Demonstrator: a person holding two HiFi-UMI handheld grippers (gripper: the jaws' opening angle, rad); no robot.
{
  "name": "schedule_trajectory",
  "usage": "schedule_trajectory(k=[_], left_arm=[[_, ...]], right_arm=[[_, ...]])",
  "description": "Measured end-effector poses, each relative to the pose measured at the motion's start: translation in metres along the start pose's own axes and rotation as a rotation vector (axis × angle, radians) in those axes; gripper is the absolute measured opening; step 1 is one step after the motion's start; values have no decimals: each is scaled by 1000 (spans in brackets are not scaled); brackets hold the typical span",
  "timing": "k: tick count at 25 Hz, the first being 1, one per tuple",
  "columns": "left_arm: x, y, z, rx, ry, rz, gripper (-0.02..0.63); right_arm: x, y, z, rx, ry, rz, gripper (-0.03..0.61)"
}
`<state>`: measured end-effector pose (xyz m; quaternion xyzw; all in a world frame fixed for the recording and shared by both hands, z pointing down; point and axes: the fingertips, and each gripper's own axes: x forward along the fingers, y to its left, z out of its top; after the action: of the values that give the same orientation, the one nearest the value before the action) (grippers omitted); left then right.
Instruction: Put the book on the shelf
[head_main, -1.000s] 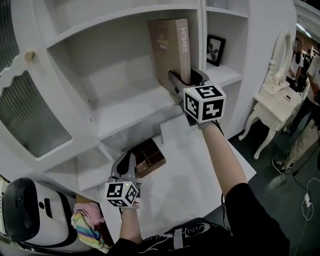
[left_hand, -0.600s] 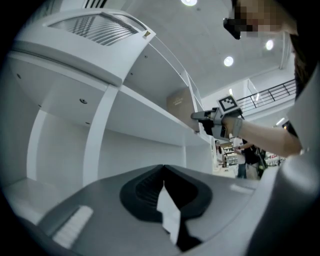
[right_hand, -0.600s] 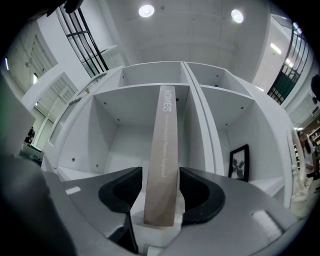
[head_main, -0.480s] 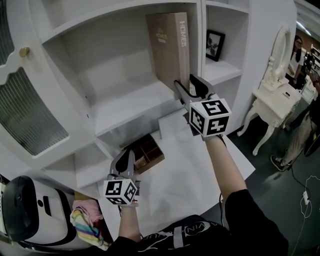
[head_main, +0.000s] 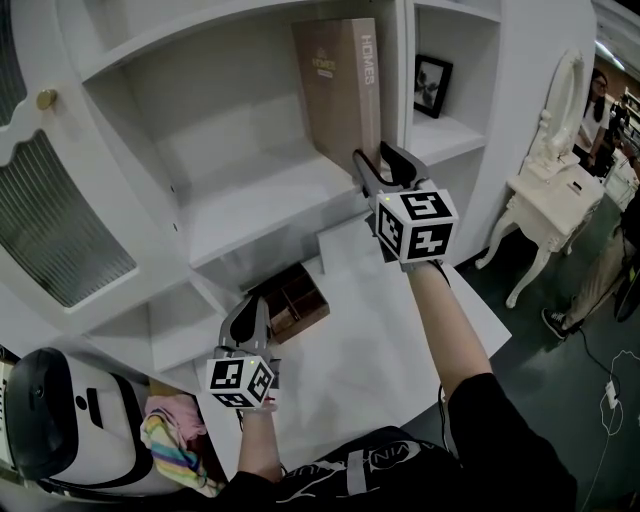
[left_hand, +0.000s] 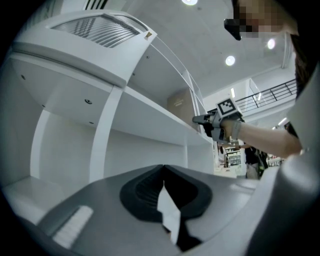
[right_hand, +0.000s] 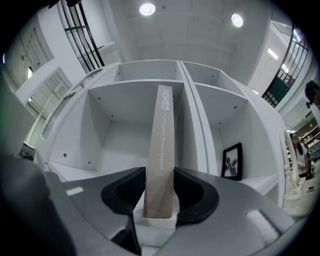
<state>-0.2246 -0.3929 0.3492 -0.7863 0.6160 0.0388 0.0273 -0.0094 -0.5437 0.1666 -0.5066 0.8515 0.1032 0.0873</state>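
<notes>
Book (head_main: 340, 90) stood upright on the shelf (head_main: 250, 205), upper middle of the head view, by the right divider, with its spine near the front edge. Right gripper (head_main: 368, 153) had just been closing its jaws, and the pads met the lower spine on both sides. Left gripper (head_main: 248, 308), lower left, had its jaws together and empty. Risk: pulling back while clamped would likely drag the tall book forward and tip it off the edge.

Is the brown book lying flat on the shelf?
No, the book stands upright on the shelf, with its spine facing outward.
</notes>
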Motion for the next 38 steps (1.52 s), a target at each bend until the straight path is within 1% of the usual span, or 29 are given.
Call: schedule_trajectory(k=[9, 23, 29, 38], left_arm=[[-1, 3, -2, -6, 1, 11, 0], [-1, 5, -6, -17, 6, 13, 0], [-1, 6, -5, -20, 7, 15, 0], [-4, 4, -7, -22, 16, 10, 0]], right_arm=[[10, -7, -4, -29, 15, -56, 185], [22, -12, -10, -44, 33, -110, 184], [27, -11, -9, -63, 45, -123, 184], [21, -10, -9, -59, 41, -116, 189]])
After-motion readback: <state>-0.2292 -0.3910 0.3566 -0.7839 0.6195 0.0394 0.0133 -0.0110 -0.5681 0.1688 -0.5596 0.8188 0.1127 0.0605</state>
